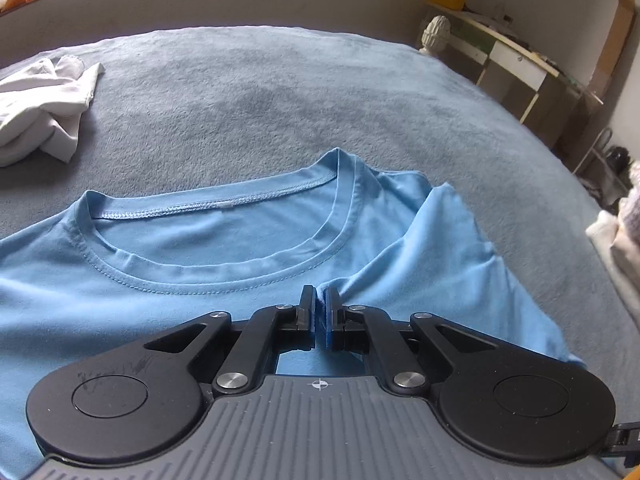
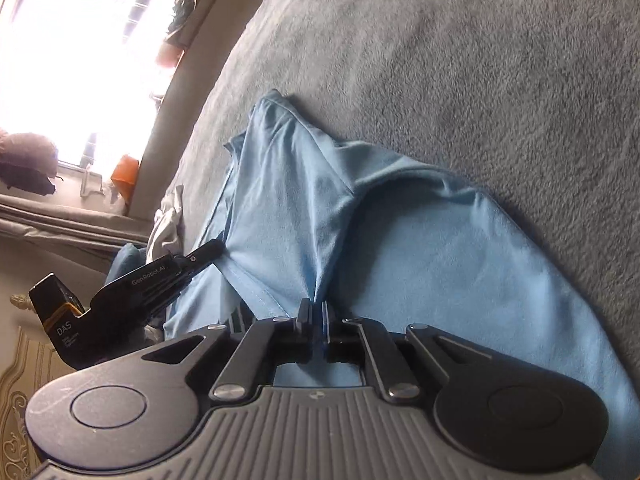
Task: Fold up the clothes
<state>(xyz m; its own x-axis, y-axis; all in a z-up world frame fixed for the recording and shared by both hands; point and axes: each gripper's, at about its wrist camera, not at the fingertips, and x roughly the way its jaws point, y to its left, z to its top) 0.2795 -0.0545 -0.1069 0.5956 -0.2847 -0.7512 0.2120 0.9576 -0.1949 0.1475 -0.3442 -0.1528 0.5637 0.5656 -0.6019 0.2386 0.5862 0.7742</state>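
Note:
A light blue T-shirt (image 1: pixel 120 280) lies on the bed with its round collar (image 1: pixel 224 248) facing me. My left gripper (image 1: pixel 319 300) is shut on a pinch of the blue T-shirt just below the collar, toward the right shoulder. In the right wrist view the blue T-shirt (image 2: pixel 420 248) is bunched into a ridge that runs into my right gripper (image 2: pixel 316 310), which is shut on that fold. The left gripper (image 2: pixel 208 250) shows there from the side, its tips on the shirt's edge.
A grey-blue blanket (image 1: pixel 280 92) covers the bed. A crumpled white garment (image 1: pixel 44 104) lies at the far left of it. A desk with drawers (image 1: pixel 516 64) stands beyond the bed's right side. A bright window (image 2: pixel 80 52) is at the left.

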